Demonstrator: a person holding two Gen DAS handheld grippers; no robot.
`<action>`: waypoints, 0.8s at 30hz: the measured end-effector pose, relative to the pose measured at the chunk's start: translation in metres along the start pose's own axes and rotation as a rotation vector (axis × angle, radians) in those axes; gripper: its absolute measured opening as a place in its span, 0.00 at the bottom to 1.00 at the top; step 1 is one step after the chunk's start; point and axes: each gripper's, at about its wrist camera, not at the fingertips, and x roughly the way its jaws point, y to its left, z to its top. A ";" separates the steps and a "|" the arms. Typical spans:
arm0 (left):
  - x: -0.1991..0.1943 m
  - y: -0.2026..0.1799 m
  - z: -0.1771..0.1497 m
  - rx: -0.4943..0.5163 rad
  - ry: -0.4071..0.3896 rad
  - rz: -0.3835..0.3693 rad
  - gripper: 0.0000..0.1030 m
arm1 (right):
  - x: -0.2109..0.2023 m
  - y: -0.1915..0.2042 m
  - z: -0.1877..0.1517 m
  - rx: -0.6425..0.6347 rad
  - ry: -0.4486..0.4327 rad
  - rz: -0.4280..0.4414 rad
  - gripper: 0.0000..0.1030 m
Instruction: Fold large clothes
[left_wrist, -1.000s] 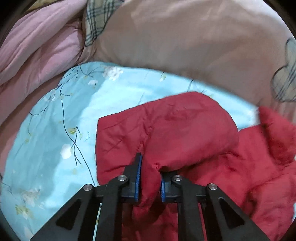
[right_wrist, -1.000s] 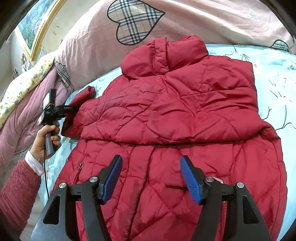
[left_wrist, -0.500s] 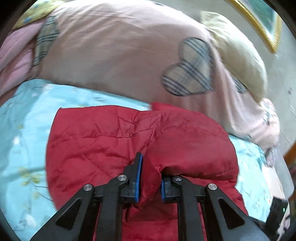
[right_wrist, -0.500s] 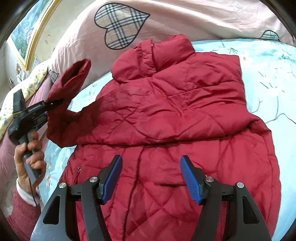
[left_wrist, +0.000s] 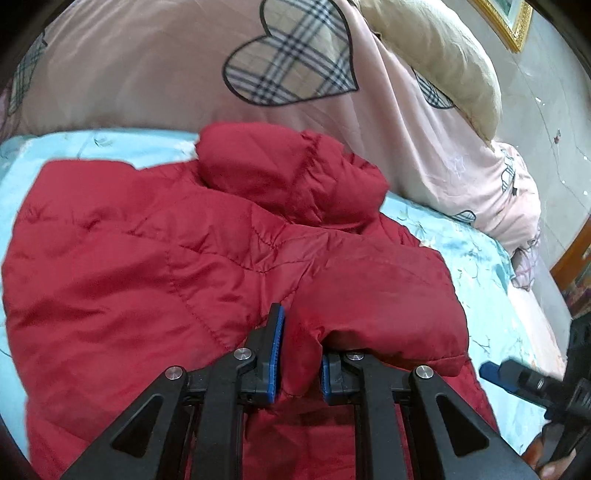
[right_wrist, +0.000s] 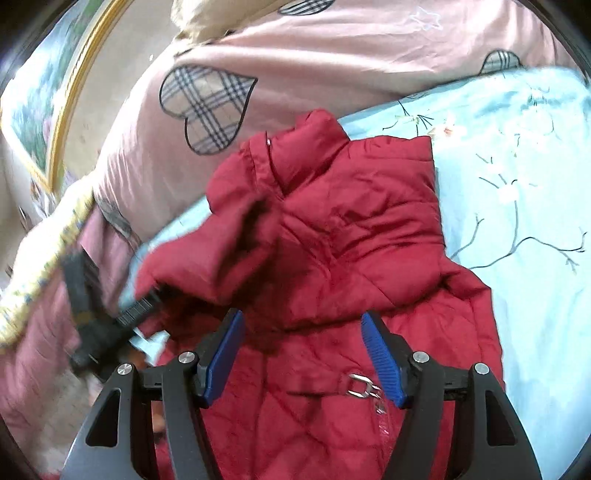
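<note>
Jacket: a red quilted puffer jacket (left_wrist: 155, 280) lies spread on the bed, collar toward the pillows, body toward the person.
Collar: the stand-up collar (right_wrist: 314, 147) sits at the far end, just short of the pink quilt.
Sleeve: one sleeve (left_wrist: 376, 302) is lifted off the sheet and brought over the jacket's body; its cuff end is pinched in the left tool.
Left gripper: the left gripper (left_wrist: 299, 354) has its jaws closed tight on the cuff fabric, a fold of red cloth squeezed between the blue pads.
Right gripper: the right gripper (right_wrist: 303, 354) hovers over the lower front of the jacket, jaws apart and opening, with only jacket surface below them and nothing pressed by the pads.
Buckle: a small metal buckle (right_wrist: 360, 386) lies on the jacket just by the right-hand pad.
Bed sheet: a light blue sheet with a branch-and-blossom print (right_wrist: 517, 206) shows on both sides of the jacket.
Quilt: a pink quilt with plaid heart patches (left_wrist: 295, 62) is bunched along the head of the bed.
Pillow: a beige pillow (left_wrist: 443, 62) rests on top of the quilt.
Picture frame: a gilt frame (right_wrist: 70, 96) hangs on the wall behind.
</note>
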 end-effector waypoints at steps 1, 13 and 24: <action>0.000 0.000 -0.002 -0.006 0.003 -0.008 0.14 | 0.002 -0.003 0.005 0.029 0.000 0.030 0.70; 0.025 -0.009 -0.001 0.020 0.041 0.006 0.21 | 0.086 -0.018 0.040 0.166 0.085 0.217 0.39; 0.028 -0.035 -0.004 0.133 0.115 0.013 0.80 | 0.092 -0.014 0.053 0.085 0.042 0.109 0.06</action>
